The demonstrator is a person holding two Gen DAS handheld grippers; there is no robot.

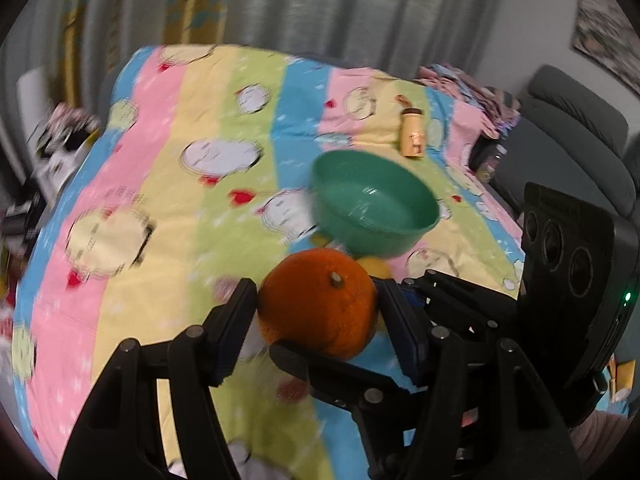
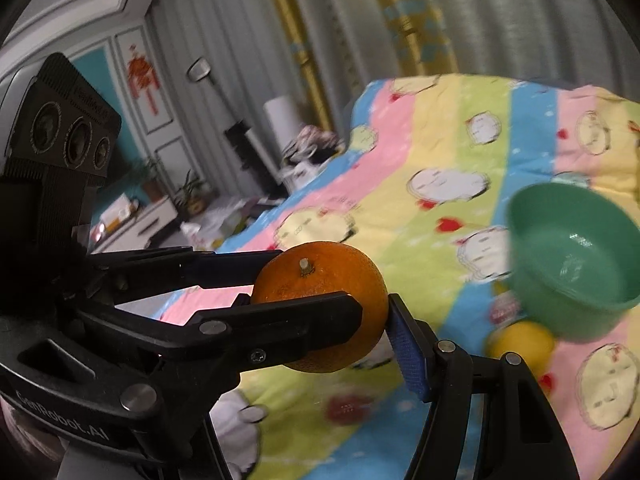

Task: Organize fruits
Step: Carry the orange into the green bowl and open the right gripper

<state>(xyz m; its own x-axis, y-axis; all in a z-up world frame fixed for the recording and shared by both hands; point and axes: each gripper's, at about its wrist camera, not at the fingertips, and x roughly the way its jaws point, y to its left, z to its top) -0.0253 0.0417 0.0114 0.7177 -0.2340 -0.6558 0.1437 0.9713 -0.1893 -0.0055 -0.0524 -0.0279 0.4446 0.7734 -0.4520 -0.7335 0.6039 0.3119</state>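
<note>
While tongs (image 1: 316, 312) grip orange (image 1: 316, 300), bowl (image 1: 376, 208) sits beyond.

"GenRobot.AI" in pale letters on black frame of right hand-held gripper (image 2: 372, 332), low left in right wrist view. Other print blurred, unreadable.

A round orange with a short stem (image 1: 318, 304) sat between the black fingers of the left gripper (image 1: 316, 308) and those of the right gripper (image 2: 320, 316), which crossed at it, above a striped cartoon-print quilt (image 1: 160, 208). Farther off and to the right, a green plastic bowl (image 1: 374, 204) stood on the quilt. A small yellow fruit (image 2: 520, 344) lay on the quilt just beside the bowl's near side. Beyond the bowl, a small tan bottle (image 1: 413, 133) lay on its side. Pleated grey curtains (image 1: 320, 4) hung behind the quilt's far edge.
</note>
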